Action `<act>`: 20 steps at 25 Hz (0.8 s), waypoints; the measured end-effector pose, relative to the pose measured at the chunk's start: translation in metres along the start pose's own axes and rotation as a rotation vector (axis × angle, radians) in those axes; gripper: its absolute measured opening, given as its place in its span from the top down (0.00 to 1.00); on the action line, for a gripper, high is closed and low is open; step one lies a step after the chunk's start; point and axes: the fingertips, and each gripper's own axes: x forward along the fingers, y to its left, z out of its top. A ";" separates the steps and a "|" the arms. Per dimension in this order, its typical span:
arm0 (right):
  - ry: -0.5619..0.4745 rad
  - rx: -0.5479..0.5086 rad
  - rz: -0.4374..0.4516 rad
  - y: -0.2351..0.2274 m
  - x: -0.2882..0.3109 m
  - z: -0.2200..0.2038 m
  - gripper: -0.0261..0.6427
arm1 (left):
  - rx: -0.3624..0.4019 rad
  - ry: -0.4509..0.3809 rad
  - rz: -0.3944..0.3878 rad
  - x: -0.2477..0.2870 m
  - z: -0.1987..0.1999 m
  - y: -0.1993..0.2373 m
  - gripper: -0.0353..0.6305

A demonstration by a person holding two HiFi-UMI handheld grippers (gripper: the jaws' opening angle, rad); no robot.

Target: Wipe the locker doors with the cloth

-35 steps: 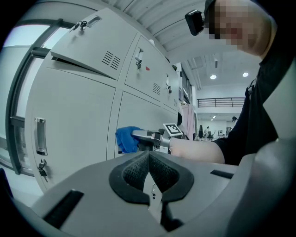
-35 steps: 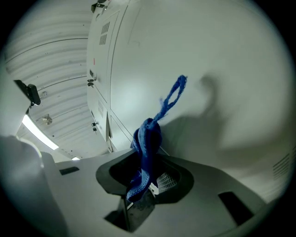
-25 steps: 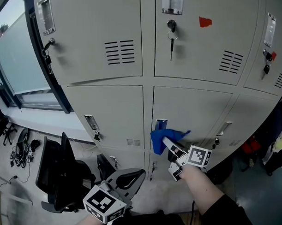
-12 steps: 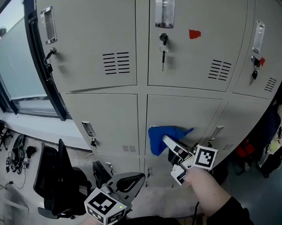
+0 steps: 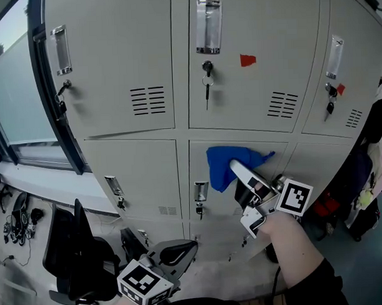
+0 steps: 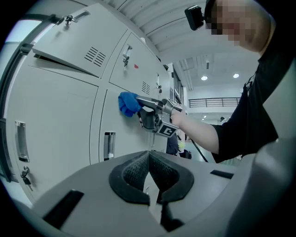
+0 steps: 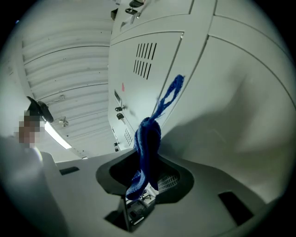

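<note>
A blue cloth [image 5: 226, 163] is pressed flat against the upper part of the lower middle locker door [image 5: 199, 160]. My right gripper [image 5: 242, 171] is shut on the cloth, and its fingertips sit under the fabric. In the right gripper view the cloth [image 7: 147, 143] hangs bunched between the jaws of my right gripper [image 7: 145, 172], close to the grey door [image 7: 231, 92]. My left gripper [image 5: 177, 249] hangs low in front of the lockers, shut with nothing in it. The left gripper view shows my left gripper [image 6: 150, 172] closed, with the cloth [image 6: 127, 102] far ahead.
Grey lockers fill the wall, and a key [image 5: 206, 72] hangs in the upper middle door beside a red sticker [image 5: 247, 60]. A black office chair [image 5: 75, 246] stands lower left under a window [image 5: 14, 92]. Clothes [image 5: 380, 154] hang at the right edge.
My right gripper has carried the cloth up and to the right across the lower middle door. The left gripper has stayed low and shut.
</note>
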 end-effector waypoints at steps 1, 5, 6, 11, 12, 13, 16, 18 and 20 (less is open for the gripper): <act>-0.008 -0.005 0.001 -0.001 0.001 0.007 0.82 | 0.000 0.001 -0.001 0.001 0.000 0.000 0.94; -0.016 0.020 0.005 -0.012 0.003 0.010 0.82 | -0.003 0.004 0.003 0.004 -0.001 0.001 0.94; -0.011 0.029 0.000 -0.016 0.002 0.006 0.82 | -0.005 0.006 0.006 0.004 -0.002 0.001 0.94; 0.017 0.079 -0.027 -0.044 -0.008 -0.025 0.82 | -0.011 0.020 0.017 0.007 -0.007 0.005 0.94; 0.021 0.090 -0.031 -0.049 -0.010 -0.032 0.82 | -0.012 0.024 0.019 0.007 -0.008 0.006 0.94; 0.025 0.104 -0.035 -0.054 -0.012 -0.039 0.82 | -0.014 0.027 0.020 0.008 -0.009 0.006 0.94; 0.044 0.146 -0.053 -0.071 -0.019 -0.062 0.82 | -0.027 0.033 0.028 0.009 -0.010 0.005 0.94; 0.061 0.166 -0.066 -0.082 -0.024 -0.077 0.82 | -0.029 0.034 0.032 0.011 -0.009 0.006 0.94; 0.074 0.183 -0.078 -0.092 -0.029 -0.089 0.82 | -0.017 0.035 0.032 0.012 -0.010 0.007 0.94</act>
